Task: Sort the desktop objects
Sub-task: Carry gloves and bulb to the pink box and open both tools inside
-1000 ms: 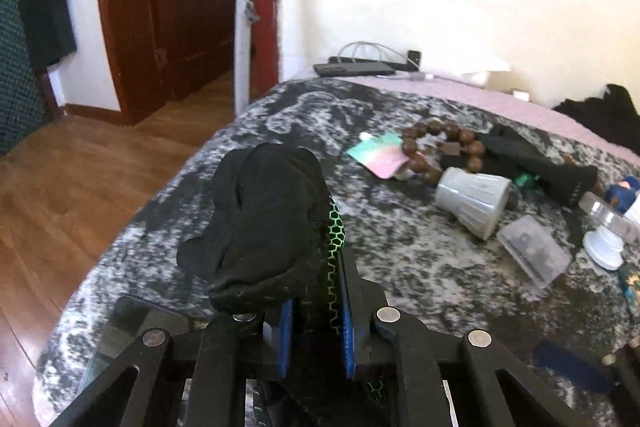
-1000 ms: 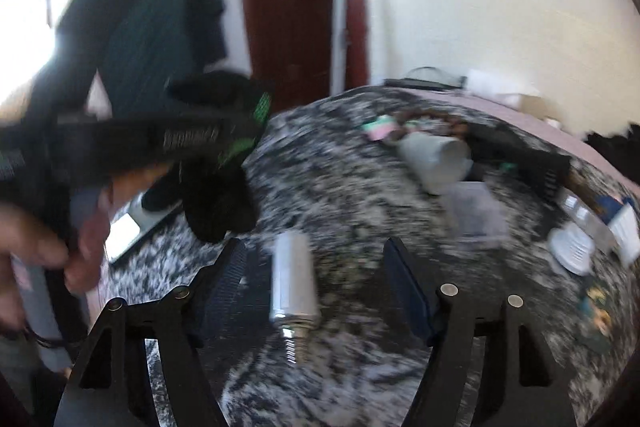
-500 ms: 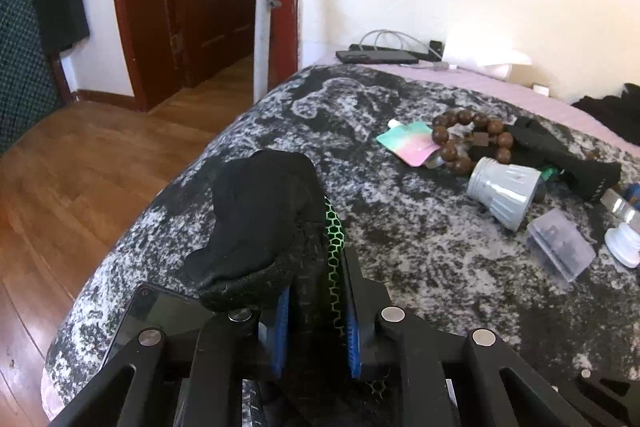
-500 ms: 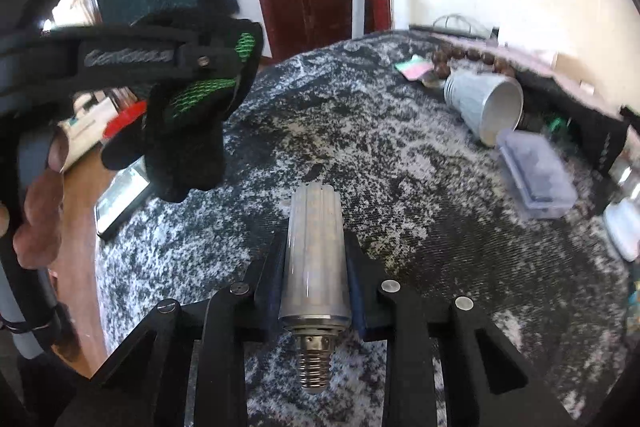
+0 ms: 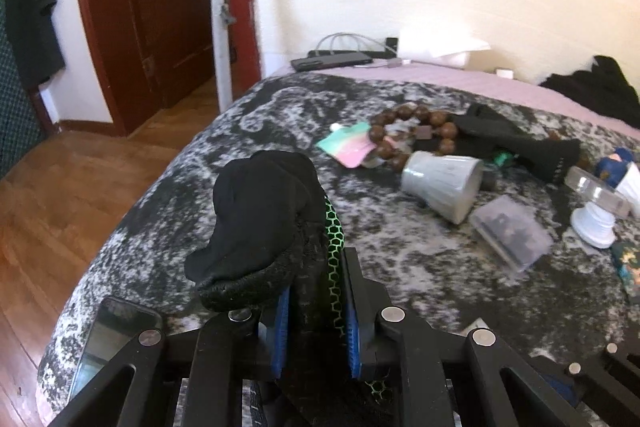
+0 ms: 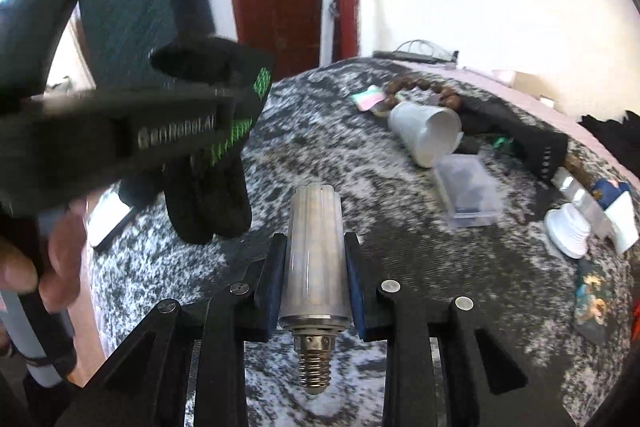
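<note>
My left gripper (image 5: 314,291) is shut on a black glove with green honeycomb print (image 5: 264,215), held above the near left of the mottled black-and-white cover (image 5: 248,115). Seen from the right wrist, that same glove (image 6: 208,195) hangs from the left gripper at the upper left, with a hand (image 6: 44,267) around its handle. My right gripper (image 6: 314,267) is shut on a cylindrical LED bulb (image 6: 316,255), screw base pointing toward the camera. The bulb is held just above the cover.
A phone (image 5: 108,339) lies at the cover's near left edge. Farther right lie a pastel card (image 5: 346,145), wooden beads (image 5: 412,135), a tipped white cup (image 5: 444,183), a clear plastic box (image 5: 510,233), a black sock (image 5: 520,143) and a white fitting (image 5: 592,227).
My right gripper closed on the bulb that lay between its open fingers and lifted it. The left gripper with the glove drifted slightly; the view shifted right.
</note>
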Demonstrator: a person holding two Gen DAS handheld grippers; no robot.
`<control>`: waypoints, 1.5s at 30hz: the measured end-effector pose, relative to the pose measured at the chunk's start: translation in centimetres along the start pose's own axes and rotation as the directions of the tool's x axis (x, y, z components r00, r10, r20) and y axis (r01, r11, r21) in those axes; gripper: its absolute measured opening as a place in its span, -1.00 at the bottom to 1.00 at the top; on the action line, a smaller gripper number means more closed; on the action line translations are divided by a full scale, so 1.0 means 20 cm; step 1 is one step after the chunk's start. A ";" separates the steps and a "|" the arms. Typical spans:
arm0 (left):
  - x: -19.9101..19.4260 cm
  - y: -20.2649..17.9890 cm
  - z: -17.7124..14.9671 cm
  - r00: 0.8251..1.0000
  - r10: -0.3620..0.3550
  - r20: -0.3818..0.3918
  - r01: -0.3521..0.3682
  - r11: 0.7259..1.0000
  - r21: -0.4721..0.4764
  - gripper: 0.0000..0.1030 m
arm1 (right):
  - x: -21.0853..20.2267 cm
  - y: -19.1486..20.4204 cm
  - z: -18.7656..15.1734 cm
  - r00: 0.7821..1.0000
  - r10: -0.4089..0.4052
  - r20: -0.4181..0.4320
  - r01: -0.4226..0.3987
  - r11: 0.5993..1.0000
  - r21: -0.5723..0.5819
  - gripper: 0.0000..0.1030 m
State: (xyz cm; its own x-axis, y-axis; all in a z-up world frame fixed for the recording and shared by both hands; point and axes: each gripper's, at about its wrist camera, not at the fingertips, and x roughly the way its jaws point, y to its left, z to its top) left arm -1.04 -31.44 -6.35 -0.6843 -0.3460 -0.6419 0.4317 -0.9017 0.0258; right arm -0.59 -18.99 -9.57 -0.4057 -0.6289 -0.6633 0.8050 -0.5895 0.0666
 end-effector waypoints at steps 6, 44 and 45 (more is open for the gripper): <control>-0.07 -0.15 0.03 0.999 -0.033 0.024 0.032 0.999 0.035 -0.66 | -0.15 -0.06 0.04 0.999 -0.025 0.046 0.023 0.999 0.038 -0.42; -0.78 -2.06 0.12 0.837 -0.540 0.086 0.466 0.786 0.406 -0.66 | -1.72 -1.41 -0.48 0.809 -0.570 0.141 0.425 0.734 0.529 -0.42; -0.79 -2.12 0.12 0.831 -0.552 0.072 0.479 0.774 0.414 -0.66 | -1.76 -1.46 -0.51 0.802 -0.581 0.135 0.423 0.713 0.559 -0.41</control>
State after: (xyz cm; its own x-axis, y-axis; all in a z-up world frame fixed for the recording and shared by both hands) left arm -9.88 11.69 4.48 -0.8490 0.1918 -0.4923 -0.2368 -0.9711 0.0301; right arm -5.42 25.64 4.25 -0.8520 -0.2304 -0.4702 0.1606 -0.9697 0.1842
